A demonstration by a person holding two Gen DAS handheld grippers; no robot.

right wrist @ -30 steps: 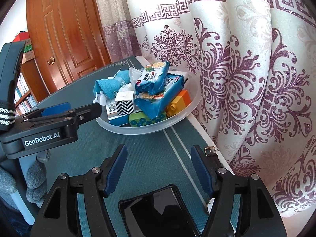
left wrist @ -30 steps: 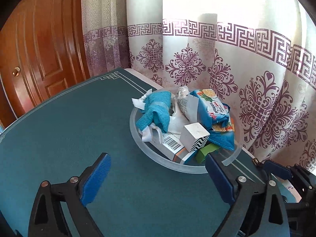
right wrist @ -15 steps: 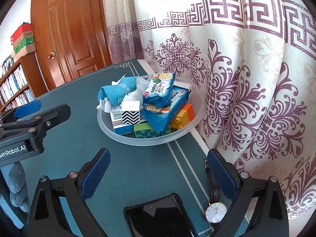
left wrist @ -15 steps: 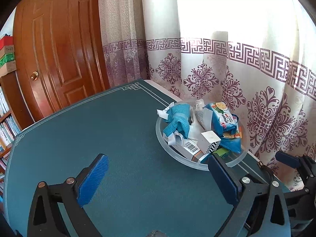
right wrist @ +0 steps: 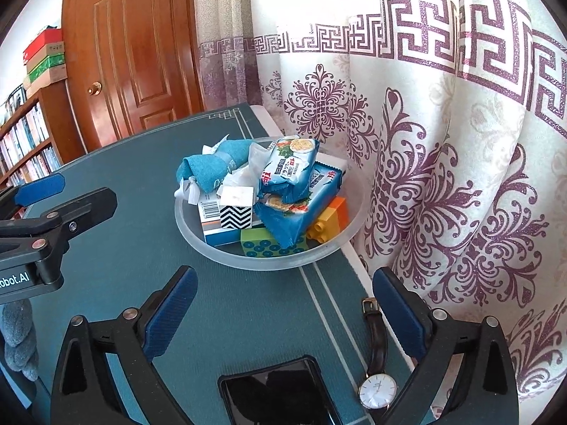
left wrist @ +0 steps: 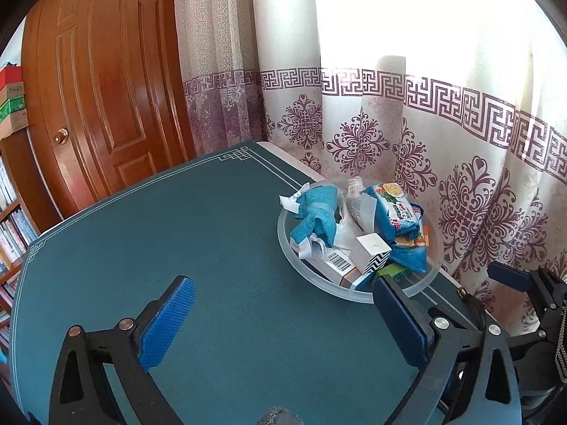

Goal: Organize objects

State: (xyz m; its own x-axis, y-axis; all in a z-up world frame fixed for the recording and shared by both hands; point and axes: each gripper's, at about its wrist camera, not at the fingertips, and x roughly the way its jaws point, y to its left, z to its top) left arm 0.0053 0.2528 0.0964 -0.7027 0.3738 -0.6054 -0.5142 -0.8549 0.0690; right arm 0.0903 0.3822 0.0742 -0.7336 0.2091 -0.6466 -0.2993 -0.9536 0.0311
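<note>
A clear bowl stands at the far right of the teal table by the curtain. It holds a teal towel, blue snack packets, a white box with black zigzags, a barcode box, and green and orange blocks. My left gripper is open and empty, short of the bowl. My right gripper is wide open and empty, just before the bowl's near rim. A black phone and a wristwatch lie beneath it.
A patterned curtain hangs along the table's right edge, close behind the bowl. A wooden door and a bookshelf stand beyond the table. The teal tabletop stretches bare to the left of the bowl.
The right gripper's jaws have spread from half open to wide open. Both grippers have drawn back and up from the bowl, and the watch has come into the right wrist view.
</note>
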